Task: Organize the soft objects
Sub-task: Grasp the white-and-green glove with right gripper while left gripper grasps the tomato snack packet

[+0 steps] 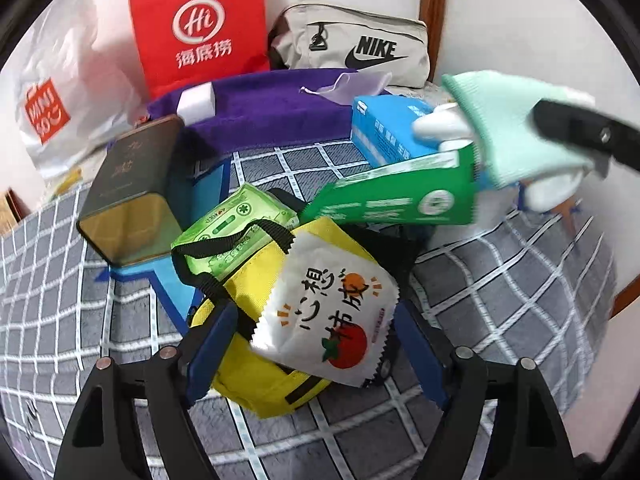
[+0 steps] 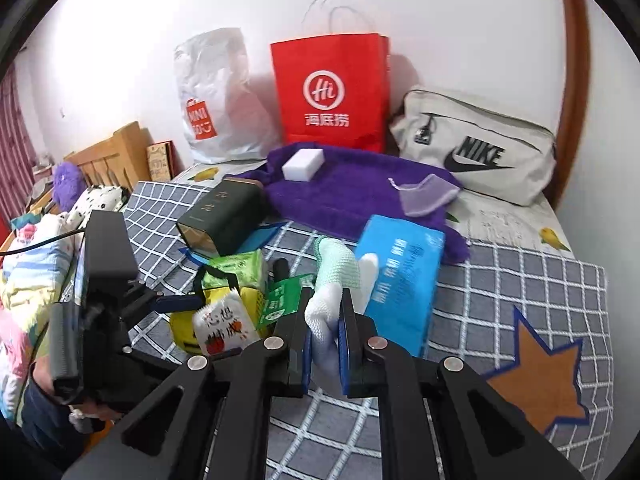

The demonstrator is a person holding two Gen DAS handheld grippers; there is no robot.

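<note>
Left wrist view: grey checked bed cover [image 1: 500, 300] below. Left tool [image 1: 316, 344] wide open, straddling a yellow fabric bag [image 1: 256, 360] and white snack sachet [image 1: 328, 312].

Right wrist view: right tool [image 2: 326, 344] clamped on a white-and-mint knitted glove [image 2: 332, 276], long axis pointing away, cuff farthest.

A white glove with a mint green cuff [image 2: 334, 280] hangs off the bed, pinched at its white part. A small yellow bag [image 1: 256, 364] with black handles sits on the checked blanket. A white snack packet [image 1: 328, 312] leans on it. A green tissue pack [image 1: 236, 224] seems to poke out of its top.
</note>
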